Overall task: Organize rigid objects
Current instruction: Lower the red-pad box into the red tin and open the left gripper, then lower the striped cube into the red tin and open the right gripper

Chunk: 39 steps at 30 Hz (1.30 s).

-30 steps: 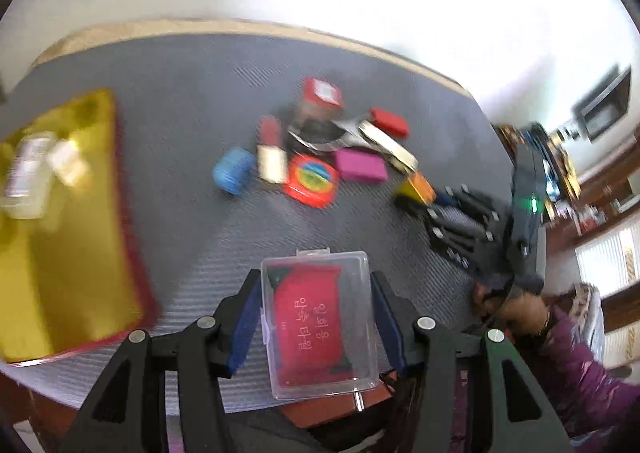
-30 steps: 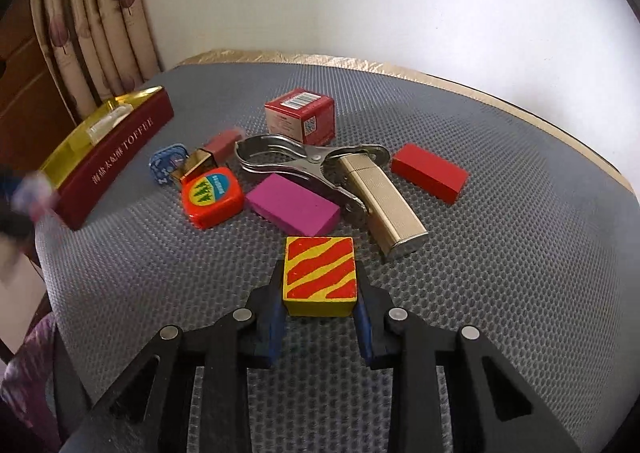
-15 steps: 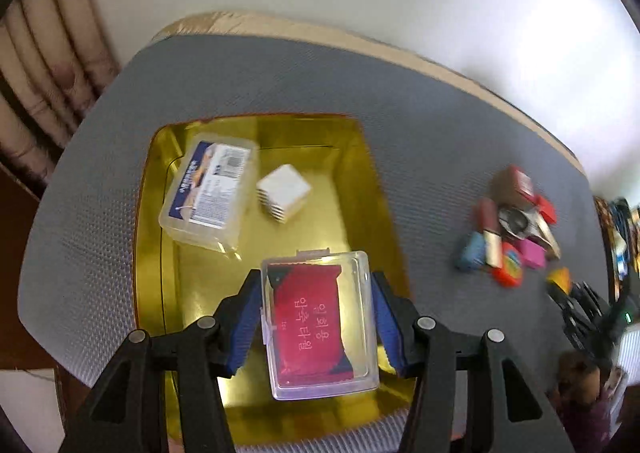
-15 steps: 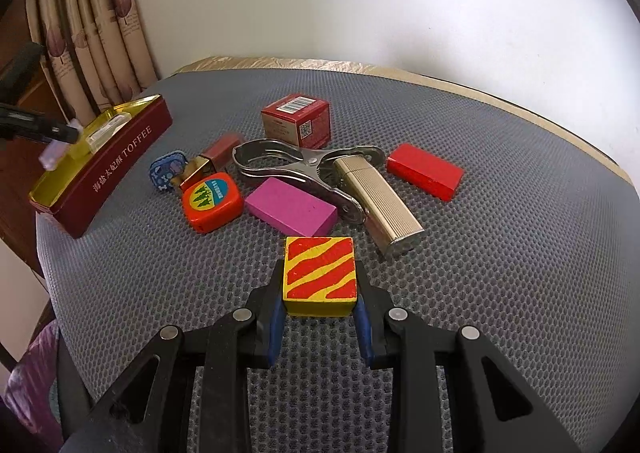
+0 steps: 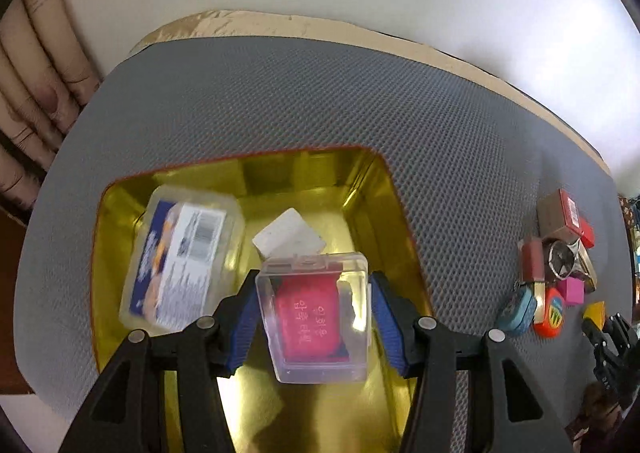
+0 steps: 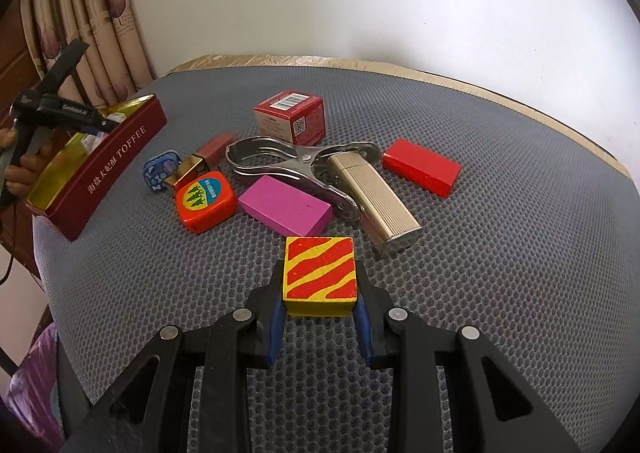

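Left wrist view shows my left gripper (image 5: 312,317) clamped on a clear plastic case (image 5: 316,317) with a red card inside; both blue pads press its side walls. The case hangs between the jaws above the gold tin (image 5: 360,189), not yet set down as far as I can judge.

Just ahead of the jaws lies a white cube (image 5: 289,236), and to the left of them a labelled plastic box (image 5: 180,257). This is my first worry: if I lower straight, the front edge of the case may land on the cube and rest tilted, or the left finger may push against the box. The case walls are smooth, so I think it can also slip or rotate if I loosen too high.

Right wrist view shows my right gripper (image 6: 319,303) closed on a striped yellow and red block (image 6: 319,273), held low over the grey mat (image 6: 500,293). Ahead of these jaws are a pink block (image 6: 286,211) and a ribbed metal lighter (image 6: 372,205). A careless forward move may knock them. The red wall of the tin stands far to the left of these jaws, so bringing the block there may cross my other gripper.
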Each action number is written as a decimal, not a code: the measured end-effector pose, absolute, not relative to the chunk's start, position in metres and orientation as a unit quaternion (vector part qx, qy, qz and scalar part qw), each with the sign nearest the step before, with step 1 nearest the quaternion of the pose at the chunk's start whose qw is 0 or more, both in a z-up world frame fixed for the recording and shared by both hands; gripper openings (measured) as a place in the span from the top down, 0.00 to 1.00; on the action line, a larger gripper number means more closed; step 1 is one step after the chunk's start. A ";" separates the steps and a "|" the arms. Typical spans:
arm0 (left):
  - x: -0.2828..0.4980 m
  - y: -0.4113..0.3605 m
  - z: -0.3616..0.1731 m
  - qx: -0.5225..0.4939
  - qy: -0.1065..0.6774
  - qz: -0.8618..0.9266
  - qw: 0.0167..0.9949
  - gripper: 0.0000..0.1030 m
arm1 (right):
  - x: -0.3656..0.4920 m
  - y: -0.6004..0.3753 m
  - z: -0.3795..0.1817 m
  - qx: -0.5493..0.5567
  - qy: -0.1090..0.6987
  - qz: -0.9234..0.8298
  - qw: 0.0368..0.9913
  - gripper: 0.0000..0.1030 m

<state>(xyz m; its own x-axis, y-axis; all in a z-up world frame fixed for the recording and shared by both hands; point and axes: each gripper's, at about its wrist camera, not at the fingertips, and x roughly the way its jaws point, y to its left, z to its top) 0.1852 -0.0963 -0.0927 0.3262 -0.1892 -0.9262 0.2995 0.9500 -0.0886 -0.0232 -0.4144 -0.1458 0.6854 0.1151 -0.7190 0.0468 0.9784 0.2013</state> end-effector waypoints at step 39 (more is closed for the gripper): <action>0.010 0.067 -0.045 -0.108 0.433 0.119 0.887 0.47 | 0.058 -0.200 -0.016 0.018 0.338 0.227 0.913 0.73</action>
<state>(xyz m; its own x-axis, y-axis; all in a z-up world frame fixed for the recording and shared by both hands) 0.0095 0.0667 -0.0450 0.5959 0.1176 -0.7944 -0.3048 0.9483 -0.0882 0.0576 -0.1998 -0.0156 0.6694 0.4261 -0.6085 -0.4017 0.8967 0.1860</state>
